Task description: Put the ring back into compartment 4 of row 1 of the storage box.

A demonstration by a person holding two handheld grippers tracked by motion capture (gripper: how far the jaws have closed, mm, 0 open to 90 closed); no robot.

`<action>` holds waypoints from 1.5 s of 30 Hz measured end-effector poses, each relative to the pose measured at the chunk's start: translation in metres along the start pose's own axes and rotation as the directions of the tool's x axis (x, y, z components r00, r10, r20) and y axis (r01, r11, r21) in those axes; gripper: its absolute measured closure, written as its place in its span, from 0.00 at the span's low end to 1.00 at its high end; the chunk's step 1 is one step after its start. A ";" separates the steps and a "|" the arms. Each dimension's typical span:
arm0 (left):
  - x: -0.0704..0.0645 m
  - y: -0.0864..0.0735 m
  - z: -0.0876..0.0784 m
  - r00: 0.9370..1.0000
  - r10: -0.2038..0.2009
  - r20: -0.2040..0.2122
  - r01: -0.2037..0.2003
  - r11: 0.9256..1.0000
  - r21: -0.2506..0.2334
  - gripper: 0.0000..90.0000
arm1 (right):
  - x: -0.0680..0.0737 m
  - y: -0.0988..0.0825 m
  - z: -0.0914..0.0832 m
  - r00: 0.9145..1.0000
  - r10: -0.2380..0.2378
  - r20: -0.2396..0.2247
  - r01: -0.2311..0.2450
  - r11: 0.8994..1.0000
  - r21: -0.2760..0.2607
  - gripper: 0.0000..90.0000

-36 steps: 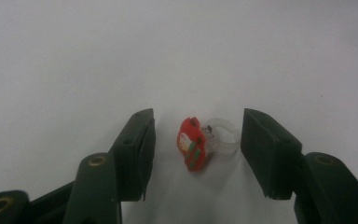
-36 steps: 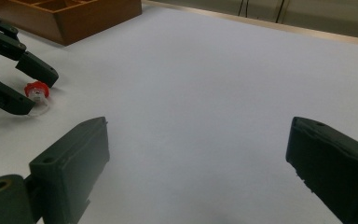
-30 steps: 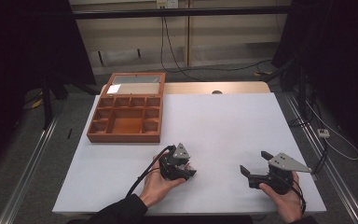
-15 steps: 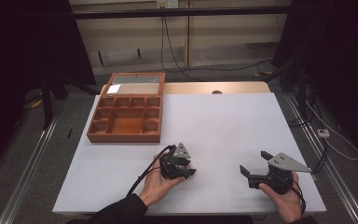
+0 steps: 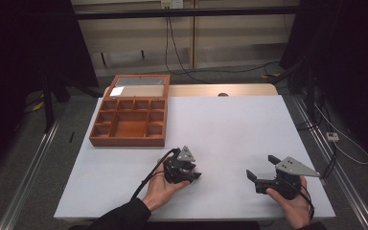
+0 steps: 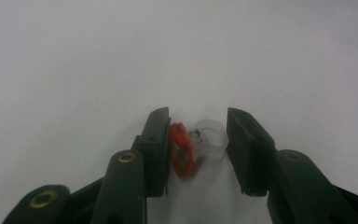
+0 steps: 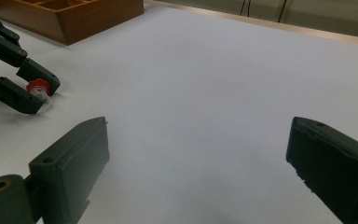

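The left hand (image 5: 160,191) lies palm-up on the near middle of the white table (image 5: 230,129), its left gripper (image 6: 193,144) tipped down and clamped on a small clear plastic ring with a red flower-shaped top (image 6: 189,147). The ring lies sideways, top leftward. The right gripper (image 5: 258,167), near right, gapes empty.

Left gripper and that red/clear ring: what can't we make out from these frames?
- High view: ring hidden under the left gripper.
- Left gripper view: ring sits between the jaws; pad contact on its clear side is unclear, its red top is blurred.
- Right gripper view: ring small, partly behind the left gripper's jaws.
- Wooden box: compartment contents too small.
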State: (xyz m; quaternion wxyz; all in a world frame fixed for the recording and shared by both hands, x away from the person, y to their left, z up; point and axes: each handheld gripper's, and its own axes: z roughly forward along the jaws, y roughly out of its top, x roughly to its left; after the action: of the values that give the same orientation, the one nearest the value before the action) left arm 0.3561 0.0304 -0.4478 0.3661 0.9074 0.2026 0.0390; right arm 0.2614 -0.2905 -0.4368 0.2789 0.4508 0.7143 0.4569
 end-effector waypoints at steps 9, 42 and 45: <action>0.002 -0.001 -0.002 1.000 -0.021 -0.002 0.021 0.999 -0.031 0.68 | 0.000 0.000 0.000 1.000 0.000 0.000 0.000 1.000 0.001 0.06; 0.018 0.001 -0.036 0.995 -0.080 -0.051 0.072 0.986 -0.153 0.68 | 0.000 0.000 0.000 1.000 0.002 0.001 -0.002 1.000 0.000 0.06; 0.020 0.001 -0.038 0.996 -0.083 -0.037 0.076 0.983 -0.165 0.68 | 0.000 0.000 0.000 1.000 0.001 0.000 -0.001 1.000 0.001 0.06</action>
State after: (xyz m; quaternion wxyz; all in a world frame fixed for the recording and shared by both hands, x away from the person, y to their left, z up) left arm 0.3665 0.0622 -0.4213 0.4358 0.8645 0.2429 0.0606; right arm 0.2615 -0.2908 -0.4369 0.2785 0.4515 0.7141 0.4568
